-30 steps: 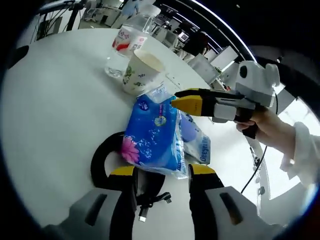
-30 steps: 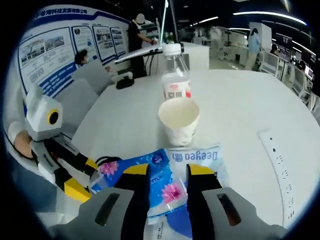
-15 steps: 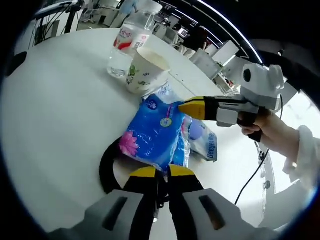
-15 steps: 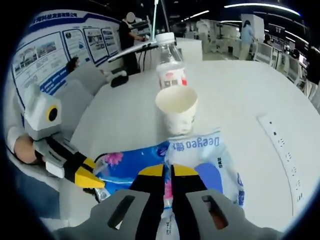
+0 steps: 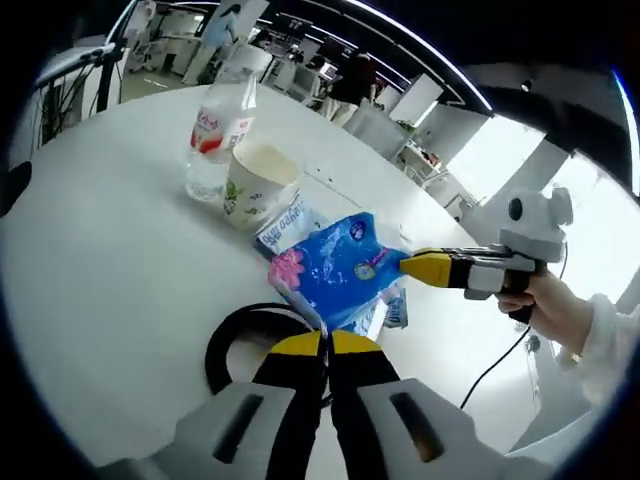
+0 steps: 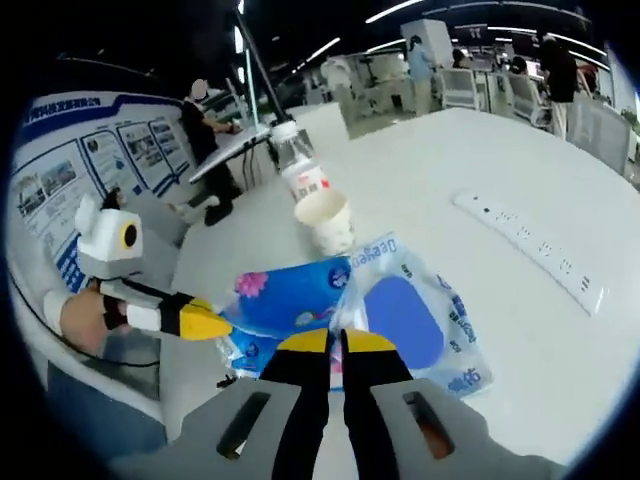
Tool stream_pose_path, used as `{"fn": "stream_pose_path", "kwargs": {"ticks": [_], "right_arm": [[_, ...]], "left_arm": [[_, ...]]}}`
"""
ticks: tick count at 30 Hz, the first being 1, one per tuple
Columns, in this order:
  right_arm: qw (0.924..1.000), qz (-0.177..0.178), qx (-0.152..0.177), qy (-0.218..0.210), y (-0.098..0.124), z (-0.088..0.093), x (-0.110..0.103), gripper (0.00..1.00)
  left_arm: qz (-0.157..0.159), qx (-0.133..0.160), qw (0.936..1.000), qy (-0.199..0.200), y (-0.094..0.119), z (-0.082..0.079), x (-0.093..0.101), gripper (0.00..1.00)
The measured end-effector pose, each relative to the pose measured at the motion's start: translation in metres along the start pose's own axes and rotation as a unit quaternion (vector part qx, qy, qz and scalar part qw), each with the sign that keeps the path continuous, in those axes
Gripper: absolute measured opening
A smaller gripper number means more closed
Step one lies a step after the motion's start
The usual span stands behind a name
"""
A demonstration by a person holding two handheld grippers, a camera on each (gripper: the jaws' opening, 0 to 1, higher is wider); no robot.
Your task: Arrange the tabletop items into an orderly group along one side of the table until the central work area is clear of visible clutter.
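Tissue pack (image 5: 340, 270), the blue one with the pink flower, is pinched at both ends: the left gripper (image 5: 325, 345) has its jaws closed on the near edge, and the right gripper (image 6: 335, 343) is clamped on the opposite edge, yellow tips pressed together. In the left gripper view the right gripper (image 5: 428, 268) comes in from the right, nose on the pack's far corner. The pack looks raised off the white table (image 5: 110, 270), sagging a little between the two grips. Under it lies a second, paler wipes pack (image 6: 405, 315), and a black cable loop (image 5: 225, 345) curls just beside the left jaws. To do this well, I'd say move both hands together at one pace, so the soft wrapper neither stretches nor slips. Further off stand a paper cup (image 5: 255, 180) and a water bottle (image 5: 215, 140), close together; beyond, a power strip (image 6: 525, 250).
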State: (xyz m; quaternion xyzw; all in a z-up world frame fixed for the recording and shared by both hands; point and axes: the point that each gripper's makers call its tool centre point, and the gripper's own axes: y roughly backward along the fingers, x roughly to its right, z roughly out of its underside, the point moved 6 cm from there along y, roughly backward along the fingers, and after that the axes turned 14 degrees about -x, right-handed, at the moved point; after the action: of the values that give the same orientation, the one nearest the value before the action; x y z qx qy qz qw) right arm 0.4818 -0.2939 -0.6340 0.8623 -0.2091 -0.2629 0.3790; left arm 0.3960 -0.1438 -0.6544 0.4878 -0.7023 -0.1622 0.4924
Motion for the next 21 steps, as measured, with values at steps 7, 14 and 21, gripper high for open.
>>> {"fn": "stream_pose_path", "kwargs": {"ticks": [7, 14, 21], "right_arm": [[0.9982, 0.021, 0.031, -0.047, 0.038, 0.019, -0.015, 0.00], [0.9873, 0.034, 0.073, -0.137, 0.070, 0.046, -0.024, 0.00], [0.9735, 0.044, 0.104, -0.199, 0.095, 0.078, -0.037, 0.00]], "left_arm": [[0.012, -0.017, 0.9971, -0.074, 0.008, -0.008, 0.018, 0.00], [0.026, -0.042, 0.9881, -0.146, 0.010, -0.018, 0.043, 0.00], [0.048, -0.067, 0.9777, -0.193, 0.004, -0.018, 0.068, 0.00]]}}
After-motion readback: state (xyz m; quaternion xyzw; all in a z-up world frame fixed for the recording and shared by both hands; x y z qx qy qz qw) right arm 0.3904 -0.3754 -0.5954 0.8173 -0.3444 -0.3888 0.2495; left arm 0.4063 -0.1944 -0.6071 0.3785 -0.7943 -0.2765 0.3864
